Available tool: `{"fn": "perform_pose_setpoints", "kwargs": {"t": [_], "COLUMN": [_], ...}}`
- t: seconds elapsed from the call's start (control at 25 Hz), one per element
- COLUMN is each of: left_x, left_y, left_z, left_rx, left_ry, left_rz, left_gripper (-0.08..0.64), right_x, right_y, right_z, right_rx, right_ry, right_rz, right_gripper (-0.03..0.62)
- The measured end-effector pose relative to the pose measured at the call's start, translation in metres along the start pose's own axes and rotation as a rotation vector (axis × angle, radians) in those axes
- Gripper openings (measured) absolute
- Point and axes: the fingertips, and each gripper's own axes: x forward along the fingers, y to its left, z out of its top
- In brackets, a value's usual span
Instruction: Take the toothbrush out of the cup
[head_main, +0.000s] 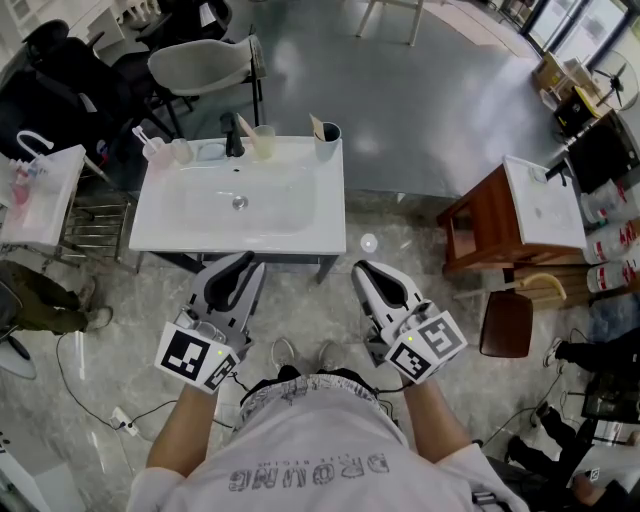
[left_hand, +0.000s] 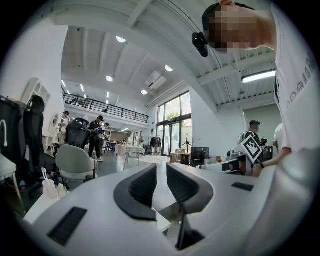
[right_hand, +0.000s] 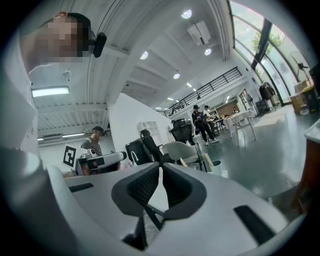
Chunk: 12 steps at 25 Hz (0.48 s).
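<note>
A white washbasin (head_main: 300, 215) stands in front of me in the head view. Along its back edge are a clear cup with a toothbrush (head_main: 152, 148), a clear cup with a brush (head_main: 263, 140) beside the black tap (head_main: 234, 136), and a dark cup (head_main: 327, 131) holding a toothbrush. My left gripper (head_main: 243, 262) and right gripper (head_main: 368, 268) hover side by side just short of the basin's front edge, pointing at it. The left gripper (left_hand: 161, 167) shows a narrow gap with nothing in it. The right gripper (right_hand: 160, 169) is only a slit apart, also empty. The dark cup (right_hand: 217, 167) appears ahead in the right gripper view.
A grey chair (head_main: 205, 65) stands behind the basin. A wooden stand with a second white basin (head_main: 540, 205) and a brown stool (head_main: 505, 322) are at the right. A white side table (head_main: 40, 195) is at the left. Cables lie on the floor (head_main: 90, 395).
</note>
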Motion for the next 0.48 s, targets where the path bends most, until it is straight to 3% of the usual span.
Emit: {"fn": "perform_pose_setpoints", "kwargs": {"t": [0.48], "left_x": [0.0004], "left_y": [0.0], "left_z": [-0.0013], "left_rx": [-0.006], "left_ry": [0.004], "left_rz": [0.003], "left_gripper": [0.099], "right_x": [-0.0001], "right_y": [-0.0012], "right_z": [-0.0008], "right_rx": [-0.011], "right_ry": [0.01], "right_rz": [-0.009], "right_gripper": [0.08]}}
